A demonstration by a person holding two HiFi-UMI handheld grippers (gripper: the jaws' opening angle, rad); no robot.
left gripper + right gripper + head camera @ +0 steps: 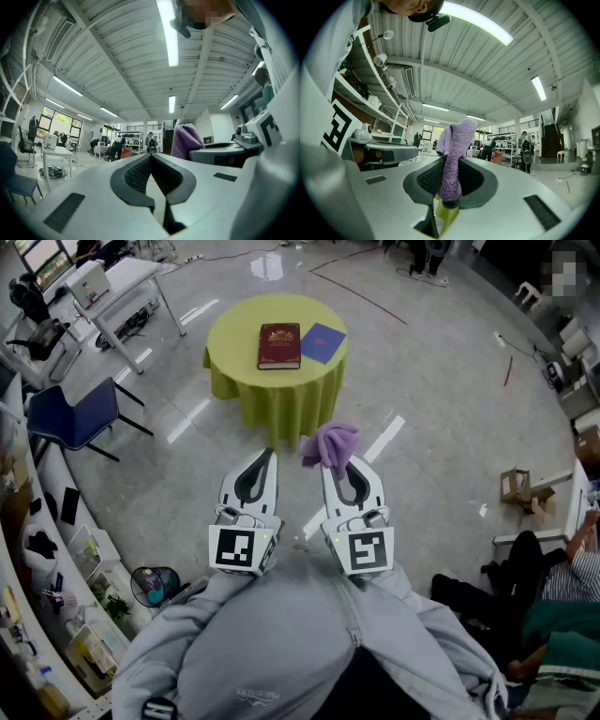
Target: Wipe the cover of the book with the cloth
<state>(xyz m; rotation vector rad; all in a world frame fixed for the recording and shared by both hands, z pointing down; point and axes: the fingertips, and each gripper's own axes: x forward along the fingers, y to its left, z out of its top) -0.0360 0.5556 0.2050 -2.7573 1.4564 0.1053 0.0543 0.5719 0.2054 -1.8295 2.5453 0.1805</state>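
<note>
Left of the bench point(234, 334): blue chair point(75, 413), not involved. Left hand-held gripper point(150, 157): jaws clenched tip to tip with nothing between them. It sits on the near side of the bench, well apart from it, and points out level across the room. On the bench: book point(279, 345), dark red cover up, lying flat near the bench's middle. A blue sheet point(322, 342) lies toward the bench's right side. Can't tell whether its corner touches the book or goes under it. Right hand-held gripper point(449, 161): clamped on the purple cloth point(454, 145), which is pinched between the pads with a bunch sticking out past the tips. It's also on the near side of the bench and well apart from it. Progress, my read: the cloth is in hand but wiping hasn't started. The cloth is nowhere near the cover, and the person point(291, 643) stands back from the bench with open floor between. Left to do: close in on the bench, lower the cloth onto the cover, sweep across it. The left gripper is probably needed to pin the book so it doesn't slide on the bench.
</note>
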